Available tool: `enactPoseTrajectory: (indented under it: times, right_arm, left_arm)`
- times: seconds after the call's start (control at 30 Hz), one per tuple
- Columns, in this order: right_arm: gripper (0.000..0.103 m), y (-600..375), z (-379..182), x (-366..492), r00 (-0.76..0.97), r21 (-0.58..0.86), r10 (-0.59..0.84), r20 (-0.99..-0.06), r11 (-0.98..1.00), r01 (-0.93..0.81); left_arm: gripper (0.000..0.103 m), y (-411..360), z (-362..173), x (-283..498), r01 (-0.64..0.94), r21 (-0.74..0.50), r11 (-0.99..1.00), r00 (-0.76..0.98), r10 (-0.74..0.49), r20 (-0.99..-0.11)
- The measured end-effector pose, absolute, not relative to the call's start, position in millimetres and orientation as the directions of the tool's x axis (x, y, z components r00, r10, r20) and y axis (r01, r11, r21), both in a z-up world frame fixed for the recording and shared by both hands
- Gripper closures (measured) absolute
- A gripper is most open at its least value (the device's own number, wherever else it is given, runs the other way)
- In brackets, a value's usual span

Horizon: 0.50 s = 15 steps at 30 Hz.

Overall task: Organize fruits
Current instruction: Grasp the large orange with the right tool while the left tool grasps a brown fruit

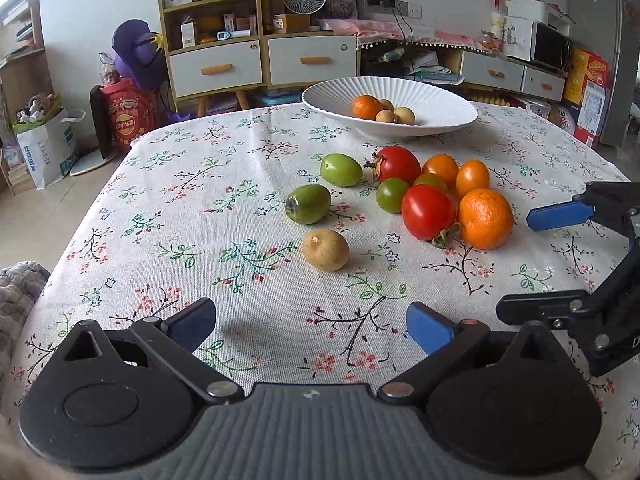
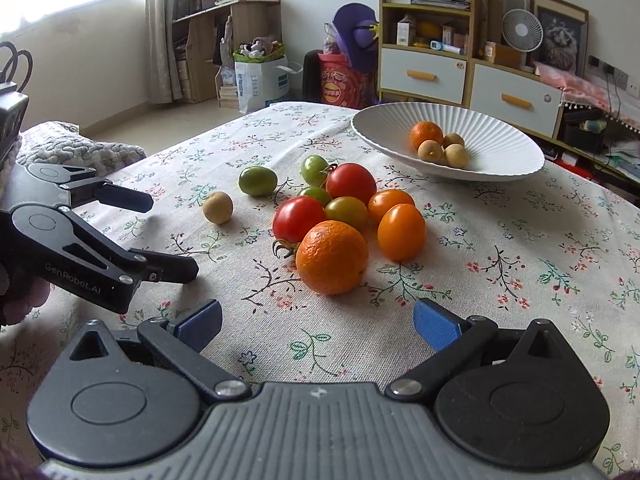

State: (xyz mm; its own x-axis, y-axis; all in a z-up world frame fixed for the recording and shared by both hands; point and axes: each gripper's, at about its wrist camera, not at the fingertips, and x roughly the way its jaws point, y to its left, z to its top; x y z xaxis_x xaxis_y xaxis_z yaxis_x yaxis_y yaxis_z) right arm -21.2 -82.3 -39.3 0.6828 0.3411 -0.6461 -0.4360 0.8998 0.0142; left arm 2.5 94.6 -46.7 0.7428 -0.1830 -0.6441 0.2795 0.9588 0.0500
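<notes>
I am holding my left gripper (image 1: 310,326) low over the floral tablecloth (image 1: 200,216), its jaws spread wide and gripping nothing. My right gripper (image 2: 316,326) is likewise standing wide open and empty, hovering above the cloth just short of the fruit.

Ahead of my right gripper, the large orange (image 2: 332,257) is sitting nearest, at the front of a tight cluster. Touching it from behind is a red tomato (image 2: 298,218), stem lying toward me. Just beside the orange on its right, an orange tomato (image 2: 401,231) is resting, with a second orange tomato (image 2: 390,205) behind that. A greenish tomato (image 2: 346,211) is sitting in the cluster's middle, and a second red tomato (image 2: 351,183) is lying behind it. Farther back, a small green tomato (image 2: 314,169) is sitting at the cluster's edge.

Apart from the cluster, toward my left, a green oval fruit (image 2: 258,181) is lying alone, and a tan round fruit (image 2: 217,207) is resting nearer to my left gripper. In the left wrist view a second green oval fruit (image 1: 308,203) is lying between those two.

The white ribbed bowl (image 2: 500,148) is standing at the far side of the table, well apart from the cluster. It is holding a small orange (image 2: 426,134) and three tan round fruits (image 2: 430,150) bunched together beside it.
</notes>
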Motion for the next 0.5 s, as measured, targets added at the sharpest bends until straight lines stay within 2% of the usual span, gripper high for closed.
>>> enactPoseTrajectory:
  times: [0.13,0.23,0.3,0.37,0.5]
  right_arm:
    - [0.001,-78,-42,-20,0.686,-0.002,0.331,-0.648,0.900,-0.436]
    - [0.006,-76,-40,-19,0.691,-0.010,0.330,-0.643,0.899,-0.438]
    - [0.014,-74,-39,-18,0.694,-0.014,0.331,-0.639,0.897,-0.441]
    - [0.026,-71,-37,-17,0.695,-0.018,0.336,-0.636,0.894,-0.448]
    - [0.034,-70,-35,-15,0.703,-0.029,0.326,-0.632,0.896,-0.442]
  left_arm:
    - [0.008,97,-49,8,0.282,0.002,0.959,0.744,-0.217,-0.632]
    - [0.008,94,-48,13,0.281,0.005,0.960,0.746,-0.215,-0.631]
    - [0.011,92,-47,15,0.281,0.001,0.960,0.746,-0.217,-0.629]
    - [0.018,90,-45,16,0.282,0.002,0.959,0.748,-0.219,-0.627]
    - [0.034,89,-42,18,0.287,-0.009,0.958,0.748,-0.230,-0.622]
